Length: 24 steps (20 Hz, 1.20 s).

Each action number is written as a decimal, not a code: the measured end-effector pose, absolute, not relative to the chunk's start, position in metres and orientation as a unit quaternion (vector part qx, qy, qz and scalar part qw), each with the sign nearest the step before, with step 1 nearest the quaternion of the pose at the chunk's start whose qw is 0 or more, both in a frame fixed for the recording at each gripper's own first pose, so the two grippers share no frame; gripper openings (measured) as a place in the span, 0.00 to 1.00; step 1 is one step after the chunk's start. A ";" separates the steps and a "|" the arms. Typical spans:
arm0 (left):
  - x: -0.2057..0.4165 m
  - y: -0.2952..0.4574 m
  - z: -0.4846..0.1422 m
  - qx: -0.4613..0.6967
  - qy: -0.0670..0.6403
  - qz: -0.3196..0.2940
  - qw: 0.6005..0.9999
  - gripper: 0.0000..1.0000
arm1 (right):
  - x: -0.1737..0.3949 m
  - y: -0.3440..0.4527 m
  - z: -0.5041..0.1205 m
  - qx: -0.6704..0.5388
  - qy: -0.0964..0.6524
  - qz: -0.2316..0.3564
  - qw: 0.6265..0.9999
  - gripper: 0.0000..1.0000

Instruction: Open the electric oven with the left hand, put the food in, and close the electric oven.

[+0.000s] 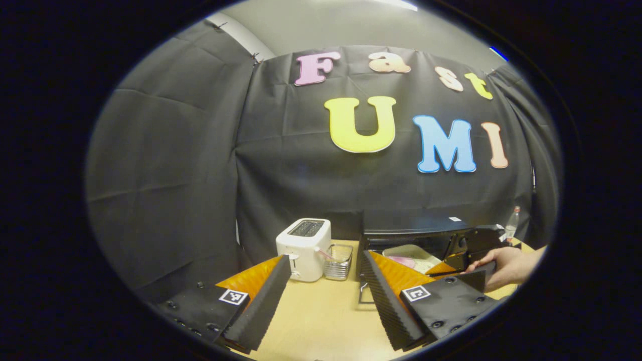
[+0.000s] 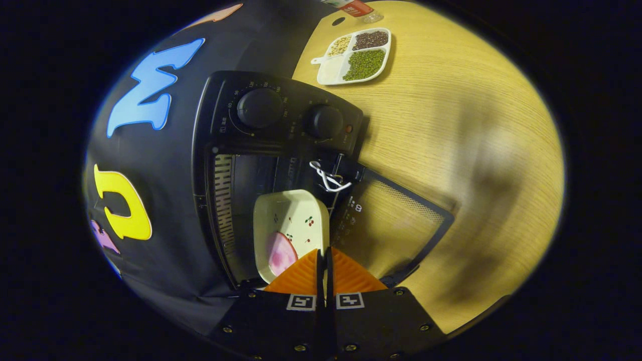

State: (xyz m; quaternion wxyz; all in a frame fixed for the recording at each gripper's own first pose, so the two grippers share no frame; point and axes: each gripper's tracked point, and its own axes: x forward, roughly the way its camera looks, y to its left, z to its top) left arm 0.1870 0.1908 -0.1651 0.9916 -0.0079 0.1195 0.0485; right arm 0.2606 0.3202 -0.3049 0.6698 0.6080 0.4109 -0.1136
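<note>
The cream square dish with a pink slice of food (image 2: pixel 290 231) sits half inside the black electric oven (image 2: pixel 261 150), its near rim pinched by the right claw (image 2: pixel 324 265), whose fingers are nearly closed. I judge the step is sliding it in: keep it level, clear of the lowered glass door (image 2: pixel 396 230) lying on the wooden tabletop (image 2: pixel 451 100). The left claw (image 1: pixel 326 296) hangs wide and empty.

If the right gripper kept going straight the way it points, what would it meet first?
Probably the oven: the right gripper, shut on the dish, points into its open cavity, so the dish would likely reach the back first; depth is unclear.
</note>
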 end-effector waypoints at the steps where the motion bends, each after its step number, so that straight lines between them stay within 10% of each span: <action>1: 0.188 0.194 -0.168 -0.008 0.124 0.050 0.991 0.96 | 0.267 0.320 -0.305 0.611 0.401 -0.120 0.672 0.01; 14: 0.187 0.197 -0.163 0.009 0.139 0.059 0.989 0.91 | 0.304 0.337 -0.297 0.656 0.353 -0.121 0.656 0.02; 15: 0.187 0.196 -0.161 0.008 0.136 0.058 0.989 1.00 | 0.301 0.339 -0.292 0.656 0.352 -0.109 0.659 0.21; 16: 0.185 0.192 -0.159 0.008 0.134 0.056 0.989 0.96 | 0.299 0.342 -0.284 0.659 0.347 -0.092 0.661 0.12; 19: 0.183 0.183 -0.157 0.004 0.131 0.049 0.990 0.98 | 0.286 0.346 -0.269 0.651 0.354 -0.052 0.670 0.98; 24: 0.171 0.168 -0.153 -0.001 0.127 0.039 0.991 1.00 | 0.256 0.331 -0.243 0.618 0.362 0.000 0.698 0.98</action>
